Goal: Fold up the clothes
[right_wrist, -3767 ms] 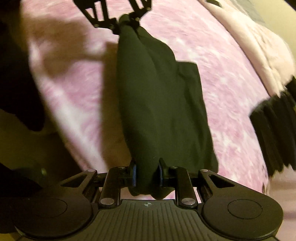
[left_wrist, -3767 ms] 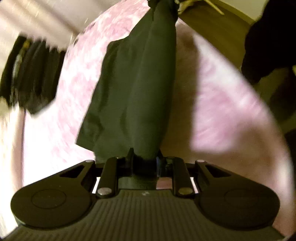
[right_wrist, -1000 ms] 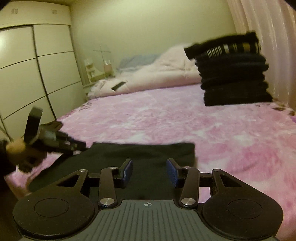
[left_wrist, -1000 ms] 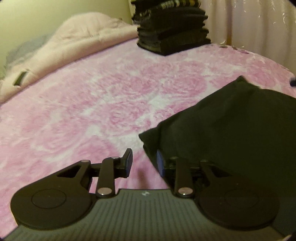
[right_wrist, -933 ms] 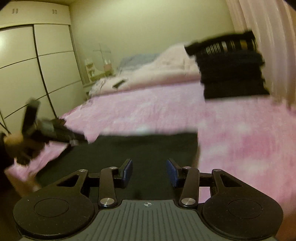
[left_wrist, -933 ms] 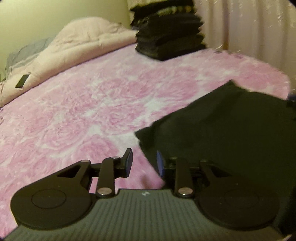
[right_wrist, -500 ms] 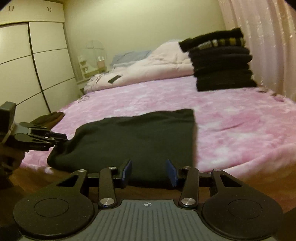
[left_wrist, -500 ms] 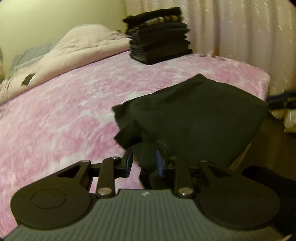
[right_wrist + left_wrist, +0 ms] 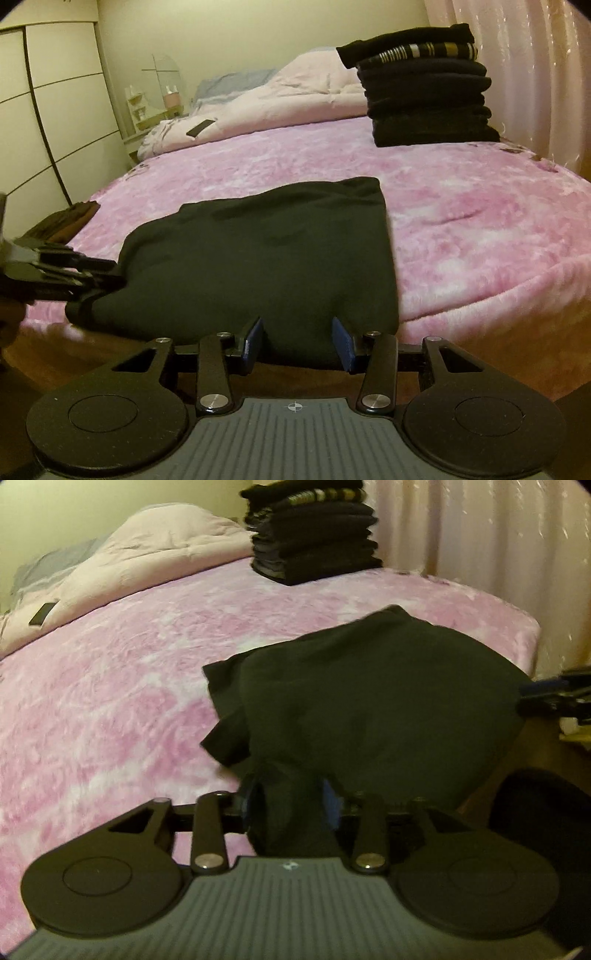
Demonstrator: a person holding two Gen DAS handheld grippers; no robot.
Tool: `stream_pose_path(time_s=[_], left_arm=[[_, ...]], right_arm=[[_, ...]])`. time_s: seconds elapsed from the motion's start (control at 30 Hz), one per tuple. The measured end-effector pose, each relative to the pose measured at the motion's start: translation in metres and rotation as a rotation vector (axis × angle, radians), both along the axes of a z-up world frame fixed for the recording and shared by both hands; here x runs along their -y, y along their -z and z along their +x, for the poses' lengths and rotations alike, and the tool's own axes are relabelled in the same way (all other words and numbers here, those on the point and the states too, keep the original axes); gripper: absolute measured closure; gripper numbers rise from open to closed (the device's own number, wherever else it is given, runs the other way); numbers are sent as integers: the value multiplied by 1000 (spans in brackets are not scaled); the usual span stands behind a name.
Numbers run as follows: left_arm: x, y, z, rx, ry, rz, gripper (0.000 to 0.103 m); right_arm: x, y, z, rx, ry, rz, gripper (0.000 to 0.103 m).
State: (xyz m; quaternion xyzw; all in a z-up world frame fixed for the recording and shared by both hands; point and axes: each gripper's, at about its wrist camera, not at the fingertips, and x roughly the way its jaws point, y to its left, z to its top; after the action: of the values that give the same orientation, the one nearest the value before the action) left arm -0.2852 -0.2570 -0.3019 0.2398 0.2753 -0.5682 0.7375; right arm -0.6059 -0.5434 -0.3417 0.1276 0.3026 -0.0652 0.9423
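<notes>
A black garment (image 9: pixel 376 701) lies folded on the pink bed (image 9: pixel 110 709), its near edge hanging over the bed's front edge. My left gripper (image 9: pixel 291 801) has a bunch of the garment's cloth between its fingers at the garment's left end. In the right wrist view the garment (image 9: pixel 266 254) lies ahead, and my right gripper (image 9: pixel 297 341) is open at its near edge, with no cloth pinched. The left gripper also shows in the right wrist view (image 9: pixel 85 273) at the garment's left end. The right gripper shows at the right rim of the left wrist view (image 9: pixel 554 698).
A stack of folded dark clothes (image 9: pixel 424 99) stands at the far right of the bed, by the curtain (image 9: pixel 524 66). A pale pink duvet (image 9: pixel 280 99) is heaped at the head. A white wardrobe (image 9: pixel 44 118) lines the left wall. A brown garment (image 9: pixel 66 221) lies at the bed's left edge.
Both grippers have drawn back toward the bed's front edge. The left gripper, open beside the garment a second ago, now has a bunch of its cloth between the fingers.
</notes>
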Motion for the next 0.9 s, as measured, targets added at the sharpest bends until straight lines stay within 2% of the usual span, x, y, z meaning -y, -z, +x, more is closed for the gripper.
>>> stream_pose_path(time_s=[0.07, 0.13, 0.17, 0.2, 0.23, 0.3, 0.43, 0.63, 0.9], left_arm=[[-4, -5, 3, -26, -22, -7, 67], [-7, -11, 0, -13, -34, -7, 67], [-10, -13, 0, -13, -46, -8, 67], [-12, -14, -2, -16, -58, -10, 67], [-14, -15, -3, -18, -73, -10, 67], [-19, -19, -7, -17, -112, -16, 69], [-38, -32, -29, -17, -135, -48, 71], [-24, -17, -49, 16, -95, 36, 72], [-21, -15, -51, 29, -100, 48, 73]], right_arm=[[-3, -7, -4, 0, 5, -9, 58], [-7, -12, -8, 6, -11, -23, 57], [-9, -11, -8, -2, -25, -32, 51], [-10, -8, -6, -23, -40, -45, 33], [-12, -4, -4, -44, -54, -63, 31], [-15, 1, -2, -70, -70, -103, 32], [-24, -9, -8, -37, -94, -129, 31], [-34, -4, -8, -54, -124, -134, 31], [-33, 1, -9, -69, -114, -140, 31]])
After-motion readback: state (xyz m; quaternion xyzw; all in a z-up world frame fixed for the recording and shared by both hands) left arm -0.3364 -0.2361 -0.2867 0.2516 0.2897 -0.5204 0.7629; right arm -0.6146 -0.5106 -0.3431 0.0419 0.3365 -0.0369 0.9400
